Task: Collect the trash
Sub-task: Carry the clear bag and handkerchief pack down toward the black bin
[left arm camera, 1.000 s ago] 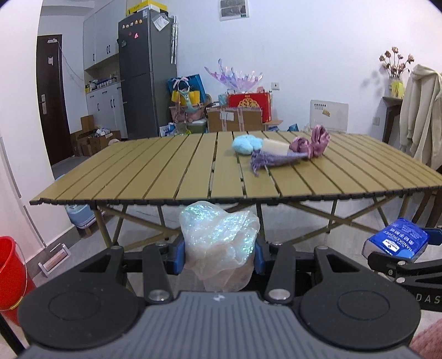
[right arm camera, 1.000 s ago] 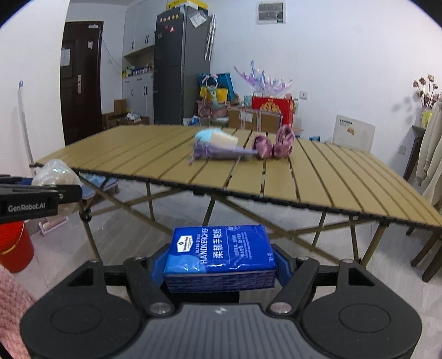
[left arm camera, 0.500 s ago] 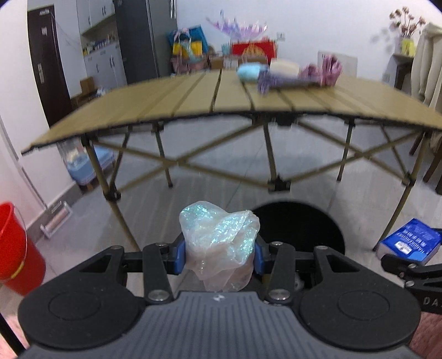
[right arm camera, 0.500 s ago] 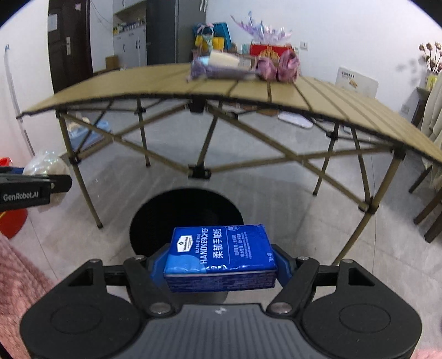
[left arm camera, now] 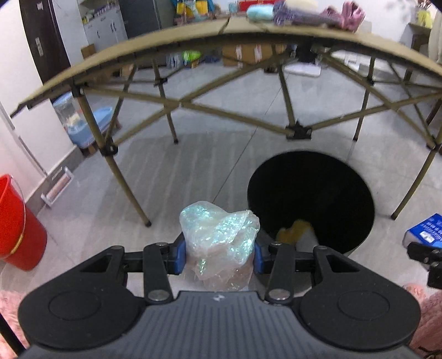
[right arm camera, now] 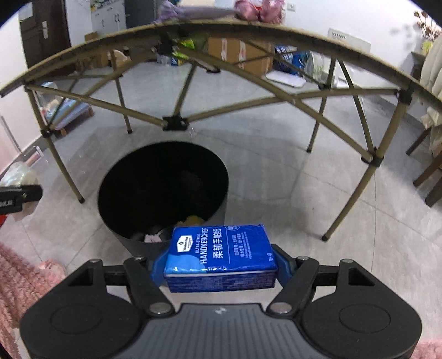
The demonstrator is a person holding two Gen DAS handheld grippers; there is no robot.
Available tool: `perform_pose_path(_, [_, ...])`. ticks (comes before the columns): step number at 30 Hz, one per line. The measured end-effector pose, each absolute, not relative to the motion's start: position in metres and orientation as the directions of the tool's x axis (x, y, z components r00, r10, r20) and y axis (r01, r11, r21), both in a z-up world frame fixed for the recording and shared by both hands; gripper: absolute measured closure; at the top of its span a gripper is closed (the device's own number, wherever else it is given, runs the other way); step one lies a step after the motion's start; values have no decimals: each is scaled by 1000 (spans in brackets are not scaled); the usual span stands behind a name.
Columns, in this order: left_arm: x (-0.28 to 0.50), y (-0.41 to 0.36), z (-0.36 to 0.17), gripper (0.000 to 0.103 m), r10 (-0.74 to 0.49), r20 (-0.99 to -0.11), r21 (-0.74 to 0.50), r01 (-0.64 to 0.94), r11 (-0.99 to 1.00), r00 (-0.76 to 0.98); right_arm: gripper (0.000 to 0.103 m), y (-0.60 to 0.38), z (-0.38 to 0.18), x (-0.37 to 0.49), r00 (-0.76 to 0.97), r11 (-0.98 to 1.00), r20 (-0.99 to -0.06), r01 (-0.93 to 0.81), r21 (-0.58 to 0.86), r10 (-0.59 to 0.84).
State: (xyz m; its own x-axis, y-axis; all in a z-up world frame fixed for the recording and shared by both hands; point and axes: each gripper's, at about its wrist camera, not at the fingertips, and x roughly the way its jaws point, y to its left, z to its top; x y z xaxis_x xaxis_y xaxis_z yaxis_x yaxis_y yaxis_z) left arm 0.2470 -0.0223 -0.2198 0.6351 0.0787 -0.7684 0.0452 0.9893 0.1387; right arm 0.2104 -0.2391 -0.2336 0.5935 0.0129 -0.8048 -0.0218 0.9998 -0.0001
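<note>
My left gripper [left arm camera: 218, 255] is shut on a crumpled iridescent plastic wrapper [left arm camera: 219, 243], held low over the floor just left of a black round bin [left arm camera: 312, 190]. My right gripper [right arm camera: 219, 266] is shut on a blue handkerchief tissue pack [right arm camera: 221, 250], hanging at the near right rim of the same bin [right arm camera: 163, 187]. Some trash lies at the bin's bottom, yellow and pale pieces. The tissue pack [left arm camera: 425, 232] also shows at the right edge of the left wrist view, and the wrapper [right arm camera: 16, 174] at the left edge of the right wrist view.
A tan slatted folding table [left arm camera: 193, 36] with crossed legs stands over and behind the bin; purple, pink and blue items [left arm camera: 304, 13] lie on top. A red bucket [left arm camera: 16, 223] sits at the left. Boxes [right arm camera: 240, 52] line the far wall, a chair [right arm camera: 428, 165] stands right.
Both grippers have sunk and tipped downward, from table-top height to below the table edge. The black bin has come into view beneath them. Both keep their hold.
</note>
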Motion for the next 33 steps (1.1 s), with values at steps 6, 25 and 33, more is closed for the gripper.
perform_pose_path(6, [254,-21,-231,58,78,-807,128,43,991,586,31,-243,-242,215,562,1000,-827,9,5,-1])
perform_pose_path(25, [273,-33,-228,58,37,-840,67,35,997,542,31,-260,-249,232,543,995,-837,93,-22,-69])
perform_pose_path(33, [283,-50,-222,58,18,-832,59,56,997,555,30,-269,-255,241,534,992,-839,122,-41,-101])
